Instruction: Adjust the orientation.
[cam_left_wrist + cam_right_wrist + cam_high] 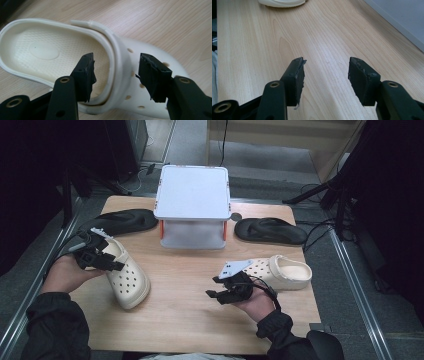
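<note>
Cream clog (75,57) sits on the wooden table's (190,285) left side; your left gripper (116,72) straddles its strap rim, jaws apart, not clamped. Your right gripper (325,75) hangs released over bare wood.

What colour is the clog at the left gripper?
Cream white clog, clearest in the left gripper view.

This looked like a lab or recording studio rather than a home. A small wooden table (190,295) stood on grey carpet, and every other sign lay around it: dark stand legs (320,195) and loose cables (320,232) just off its far right corner, metal floor rails (357,285) along both sides, and black equipment (115,145) beyond its far left corner.
</note>
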Demonstrator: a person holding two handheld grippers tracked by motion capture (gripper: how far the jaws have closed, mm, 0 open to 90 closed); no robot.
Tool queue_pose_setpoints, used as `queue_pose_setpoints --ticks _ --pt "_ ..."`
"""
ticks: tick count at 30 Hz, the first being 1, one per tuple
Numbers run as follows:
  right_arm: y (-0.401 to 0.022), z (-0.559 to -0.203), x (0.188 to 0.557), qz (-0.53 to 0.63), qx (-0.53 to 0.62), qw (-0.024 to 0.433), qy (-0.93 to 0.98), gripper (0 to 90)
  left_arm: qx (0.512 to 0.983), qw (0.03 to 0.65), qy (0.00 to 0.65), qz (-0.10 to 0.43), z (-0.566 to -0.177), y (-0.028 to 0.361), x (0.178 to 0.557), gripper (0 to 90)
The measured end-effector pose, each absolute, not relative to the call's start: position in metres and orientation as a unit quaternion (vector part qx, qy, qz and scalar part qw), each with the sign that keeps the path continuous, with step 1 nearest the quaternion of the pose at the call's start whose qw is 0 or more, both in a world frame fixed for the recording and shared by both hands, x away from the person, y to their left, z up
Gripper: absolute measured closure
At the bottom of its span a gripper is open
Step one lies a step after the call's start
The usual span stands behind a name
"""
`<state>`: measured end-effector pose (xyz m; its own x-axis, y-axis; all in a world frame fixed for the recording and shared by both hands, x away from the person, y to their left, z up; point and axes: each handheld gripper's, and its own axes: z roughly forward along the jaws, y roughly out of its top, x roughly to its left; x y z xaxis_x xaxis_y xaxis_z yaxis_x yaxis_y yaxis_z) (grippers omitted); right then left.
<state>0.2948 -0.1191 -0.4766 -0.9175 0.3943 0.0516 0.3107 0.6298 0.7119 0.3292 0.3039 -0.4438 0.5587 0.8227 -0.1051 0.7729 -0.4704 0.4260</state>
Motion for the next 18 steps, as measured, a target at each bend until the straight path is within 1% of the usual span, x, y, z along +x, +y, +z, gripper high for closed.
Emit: queue_pose_setpoints --ticks 2,4,7,11,13,14,18 --pt "-0.119 -0.476 0.294 0.382 0.196 0.056 0.901 47.4 0.855 0.228 0.464 0.045 -0.449 0.305 0.332 48.9" --pt "-0.118 -0.476 0.293 0.380 0.193 0.059 0.903 47.4 0.856 0.239 0.457 0.030 -0.453 0.304 0.333 52.2" --pt "-0.118 -0.476 0.294 0.379 0.191 0.065 0.903 47.4 0.861 0.250 0.443 0.024 -0.456 0.301 0.334 58.4" --pt "-0.119 -0.476 0.292 0.377 0.193 0.070 0.903 47.2 0.855 0.255 0.451 0.003 -0.458 0.301 0.337 63.8" --pt "-0.121 -0.476 0.292 0.378 0.193 0.073 0.902 46.9 0.851 0.263 0.454 -0.001 -0.458 0.302 0.338 68.9" --pt "-0.121 -0.476 0.292 0.378 0.193 0.073 0.902 46.9 0.849 0.266 0.456 -0.008 -0.458 0.303 0.338 68.9" --pt "-0.122 -0.476 0.293 0.377 0.198 0.075 0.902 46.4 0.841 0.279 0.462 -0.029 -0.456 0.304 0.338 75.6"
